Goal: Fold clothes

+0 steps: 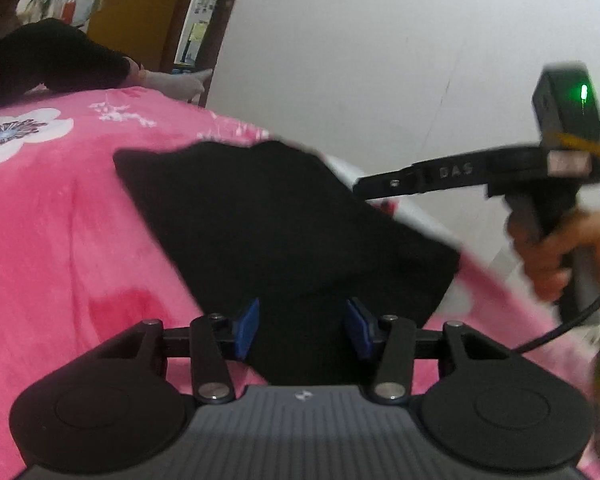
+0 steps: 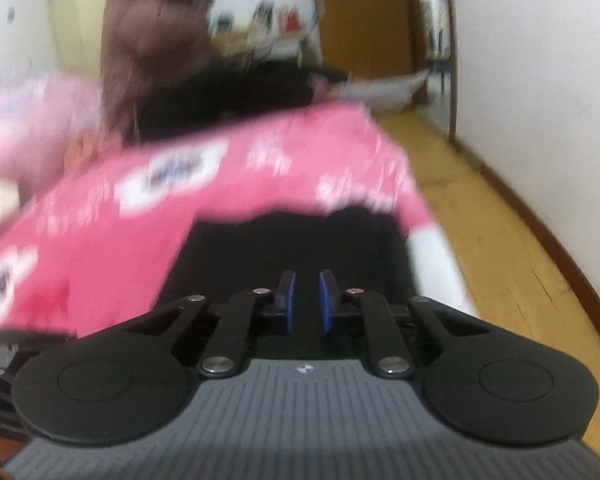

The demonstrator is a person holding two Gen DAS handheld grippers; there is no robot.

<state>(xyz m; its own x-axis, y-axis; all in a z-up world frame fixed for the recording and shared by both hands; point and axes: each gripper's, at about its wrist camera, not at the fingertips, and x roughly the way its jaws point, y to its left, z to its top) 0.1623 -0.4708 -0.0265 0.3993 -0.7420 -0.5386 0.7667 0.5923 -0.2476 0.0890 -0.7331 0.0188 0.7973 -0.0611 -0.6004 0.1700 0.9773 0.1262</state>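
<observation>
Left wrist view showed the left tool (image 1: 302, 326) half open over a black garment (image 1: 284, 220) lying on a pink blanket (image 1: 60, 220), while the right tool (image 2: 307, 300), nearly closed, gripped nothing.

White walls (image 2: 540, 60); yellow wood floor (image 2: 500, 240), dark baseboard (image 2: 560, 248); orange-brown door (image 2: 364, 20); pink floral bedcover (image 1: 60, 220).
</observation>
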